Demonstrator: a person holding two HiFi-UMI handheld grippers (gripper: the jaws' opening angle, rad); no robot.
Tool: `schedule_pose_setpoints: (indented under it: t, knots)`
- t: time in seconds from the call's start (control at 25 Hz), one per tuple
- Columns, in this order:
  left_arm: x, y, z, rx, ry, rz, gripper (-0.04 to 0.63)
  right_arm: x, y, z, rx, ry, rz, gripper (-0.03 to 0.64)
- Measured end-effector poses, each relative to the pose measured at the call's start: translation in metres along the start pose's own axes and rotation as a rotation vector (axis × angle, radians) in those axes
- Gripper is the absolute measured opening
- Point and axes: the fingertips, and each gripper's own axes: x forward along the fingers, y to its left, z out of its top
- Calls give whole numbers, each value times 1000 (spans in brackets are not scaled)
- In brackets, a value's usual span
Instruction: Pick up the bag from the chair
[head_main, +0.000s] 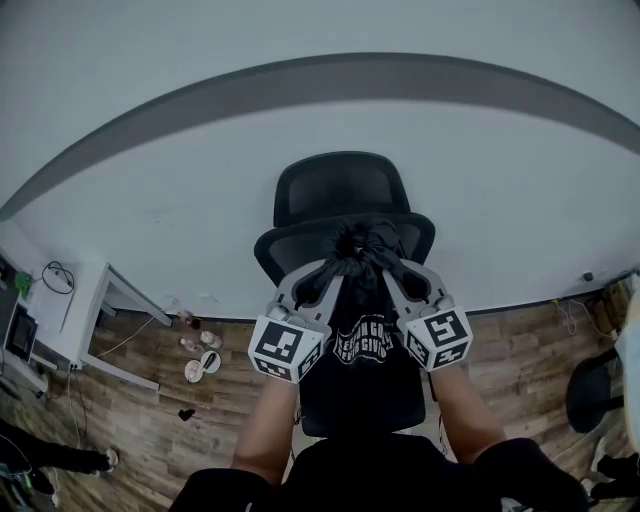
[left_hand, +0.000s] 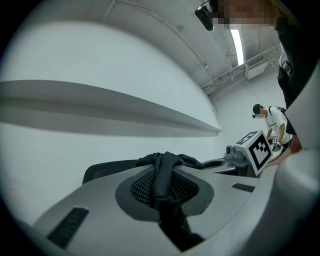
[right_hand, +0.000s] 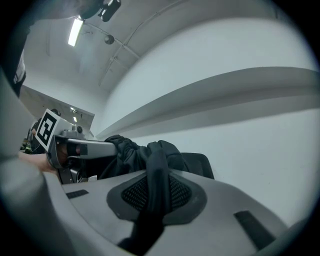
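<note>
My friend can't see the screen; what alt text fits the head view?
Two hand-held grippers, the left gripper and right gripper, are both shut on the gathered top of a black bag in front of a black office chair. Behind are a white wall and wood floor.

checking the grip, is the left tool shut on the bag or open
Shut on the bag: left gripper view shows its fabric pinched between the jaws of the left tool.

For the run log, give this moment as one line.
left tongs: shut on bag | right tongs: shut on bag | bag: held up before chair
</note>
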Motion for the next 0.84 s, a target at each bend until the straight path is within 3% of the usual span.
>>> schedule_pose_setpoints:
  t: [0.84]
  knots:
    - [-2,5,-11,-11,25,4,62,11,4,-14,-11,15,-9,67]
